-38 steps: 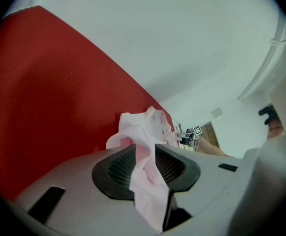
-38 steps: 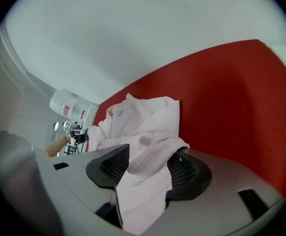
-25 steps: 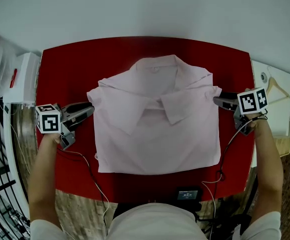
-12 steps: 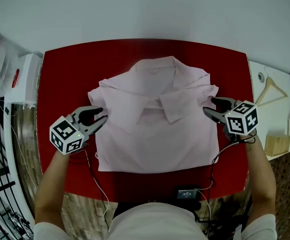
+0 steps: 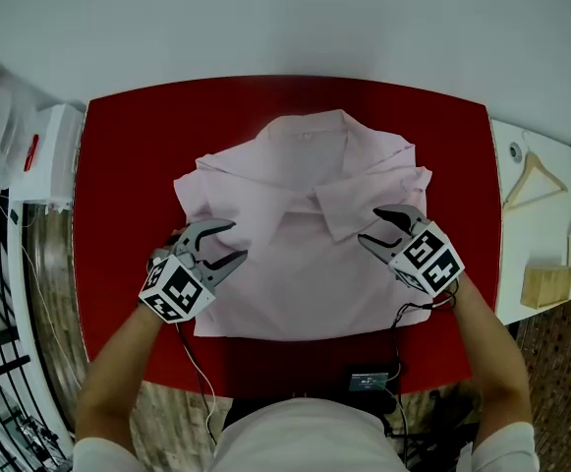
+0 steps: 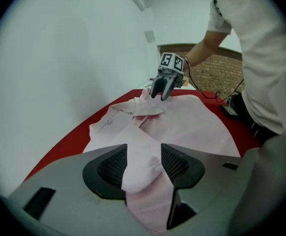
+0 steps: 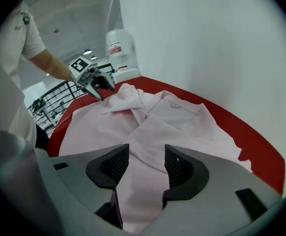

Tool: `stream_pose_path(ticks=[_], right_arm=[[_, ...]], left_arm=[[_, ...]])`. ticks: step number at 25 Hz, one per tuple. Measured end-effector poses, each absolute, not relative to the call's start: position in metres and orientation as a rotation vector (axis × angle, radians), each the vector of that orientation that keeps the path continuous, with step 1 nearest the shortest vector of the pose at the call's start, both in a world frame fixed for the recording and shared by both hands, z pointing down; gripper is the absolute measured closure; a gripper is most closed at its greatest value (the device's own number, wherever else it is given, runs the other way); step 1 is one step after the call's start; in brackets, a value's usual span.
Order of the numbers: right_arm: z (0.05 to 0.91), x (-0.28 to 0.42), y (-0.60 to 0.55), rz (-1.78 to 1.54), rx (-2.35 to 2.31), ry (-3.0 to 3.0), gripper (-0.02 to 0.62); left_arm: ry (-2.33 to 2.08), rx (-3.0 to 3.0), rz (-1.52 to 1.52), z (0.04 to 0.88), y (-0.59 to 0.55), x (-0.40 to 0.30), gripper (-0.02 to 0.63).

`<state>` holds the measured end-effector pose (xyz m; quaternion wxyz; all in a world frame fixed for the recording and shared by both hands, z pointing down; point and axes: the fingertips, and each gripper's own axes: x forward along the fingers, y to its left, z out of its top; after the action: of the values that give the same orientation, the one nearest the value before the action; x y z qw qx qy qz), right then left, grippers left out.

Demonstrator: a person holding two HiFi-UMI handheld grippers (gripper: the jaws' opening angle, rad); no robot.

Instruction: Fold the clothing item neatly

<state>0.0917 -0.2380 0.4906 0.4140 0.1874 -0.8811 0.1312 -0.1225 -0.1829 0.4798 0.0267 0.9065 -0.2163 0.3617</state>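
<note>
Step in hand: as I read it, between folds. The shirt [image 5: 305, 234] has both sleeves laid in across the chest, and both grippers are over its body, each coming in from its own side.
Shirt, place: flat on the red table [image 5: 128, 165], collar at the far end, hem along the near edge, roughly centred.
Left gripper [image 5: 238, 241]: released. The jaws have just been opening and stand apart. Its own view shows a small raised hump of pink cloth between the pads, not squeezed.
Right gripper [image 5: 369, 226]: released, jaws apart above the right half of the shirt. Only flat cloth shows in the gap, nothing gripped.
Progress: sleeves done, body still at full length. Probably about halfway.
Next move, my guess: each gripper needs a clean bite on one side of the shirt, both at the same level. Then lift together and carry the near half toward the collar, keeping the crease straight.
Watch for: the loose hump under the left jaws. A pinch there would probably take only the top layer and pull the sleeve fold out of line.
Containers: one white plastic jug [image 7: 120, 50] with a red label, off the table's left end. Contents not visible.
Other: a wooden hanger [image 5: 536, 173] lies on the white surface to the right.
</note>
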Motion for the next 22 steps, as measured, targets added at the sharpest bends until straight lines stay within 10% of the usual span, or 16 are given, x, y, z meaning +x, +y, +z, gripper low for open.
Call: stream_pose_path(ticks=[9, 12, 17, 22], right_arm=[[0.532, 0.052, -0.219, 0.176, 0.335, -2.113, 0.427], [0.523, 0.049, -0.226, 0.147, 0.341, -2.118, 0.549], [0.51, 0.049, -0.244, 0.142, 0.374, -2.138, 0.56], [0.503, 0.049, -0.26, 0.113, 0.402, -2.145, 0.56]], left_arm=[[-0.581, 2.772, 1.395, 0.513, -0.185, -0.109, 0.379], [-0.608, 2.761, 1.416, 0.511, -0.193, -0.111, 0.559], [-0.503, 2.808, 1.399, 0.501, -0.19, -0.107, 0.588], [-0.28, 2.82, 1.588, 0.518, -0.165, -0.106, 0.382]])
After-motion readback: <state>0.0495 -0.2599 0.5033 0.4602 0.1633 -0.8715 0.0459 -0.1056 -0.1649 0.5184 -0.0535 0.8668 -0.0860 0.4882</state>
